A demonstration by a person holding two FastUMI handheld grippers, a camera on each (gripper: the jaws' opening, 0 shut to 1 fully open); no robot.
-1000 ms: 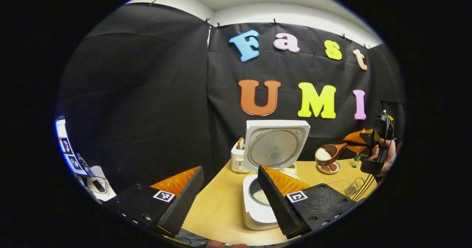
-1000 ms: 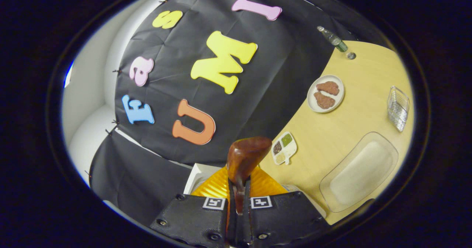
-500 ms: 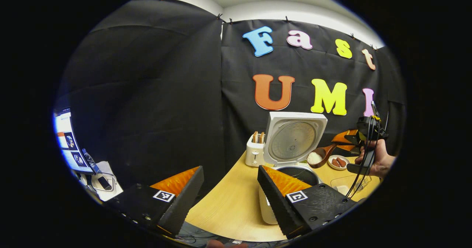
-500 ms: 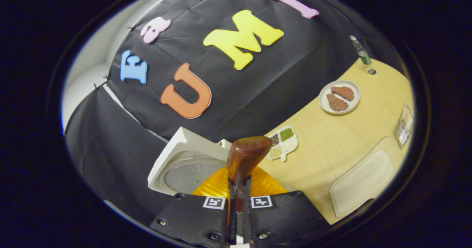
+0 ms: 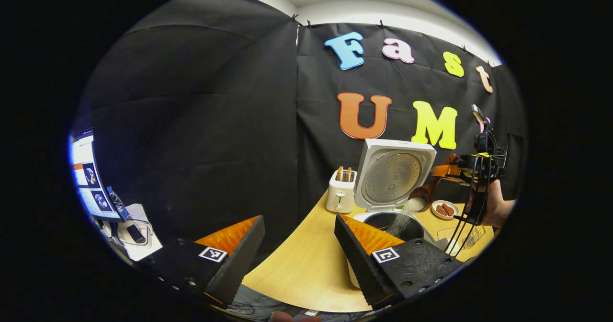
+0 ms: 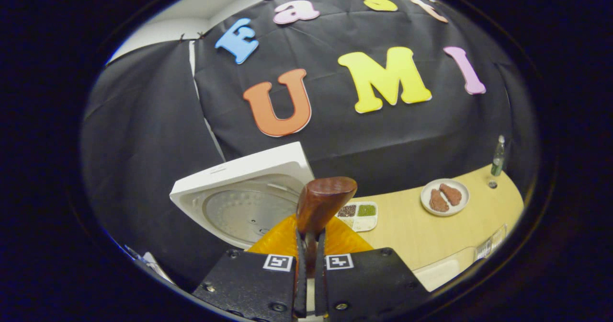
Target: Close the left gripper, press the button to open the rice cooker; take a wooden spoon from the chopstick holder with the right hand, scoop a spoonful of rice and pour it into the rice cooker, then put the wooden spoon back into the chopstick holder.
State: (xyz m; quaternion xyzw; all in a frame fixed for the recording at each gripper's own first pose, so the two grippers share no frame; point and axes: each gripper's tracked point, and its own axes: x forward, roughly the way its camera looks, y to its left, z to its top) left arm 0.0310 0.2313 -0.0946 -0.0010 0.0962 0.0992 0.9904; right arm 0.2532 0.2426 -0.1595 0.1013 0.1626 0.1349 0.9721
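Wooden spoon point(image 6: 320, 206): held in the right gripper point(image 6: 310, 259), handle running back between the jaws, which pinch it from both sides. Its long axis follows the gripper's own forward line. In the right gripper view the rounded back of the bowl faces the camera and stands just ahead of the jaws. In the left gripper view the spoon point(image 5: 427, 189) slants down from the right gripper point(image 5: 471, 166) toward the rice cooker, bowl end lowest and tipped over the pot.

Rice point(image 5: 401, 219): falls in a thin white stream from the spoon's bowl into the open pot.

Rice cooker point(image 5: 393, 183): stands on the table point(image 5: 297, 269), lid raised upright behind the dark pot opening; the inner face of the lid point(image 6: 246, 195) looks toward both cameras.

Left gripper point(image 5: 299, 245): held low over the near edge of the table, jaws spread wide with nothing between them, the rice cooker beyond its right finger.

Hand point(image 5: 495, 207): grips the right gripper's handle, cables hanging below it.

Toaster point(image 5: 341, 195): white, just left of the rice cooker, two slices standing in its slots.

Plate point(image 6: 444, 196): white, holds two brown pieces, on the table right of the spoon.

Divided tray point(image 6: 359, 214): holds dark, green and pale grains, just beyond the spoon's bowl.

Bottle point(image 6: 498, 156): green, upright at the far right table edge.
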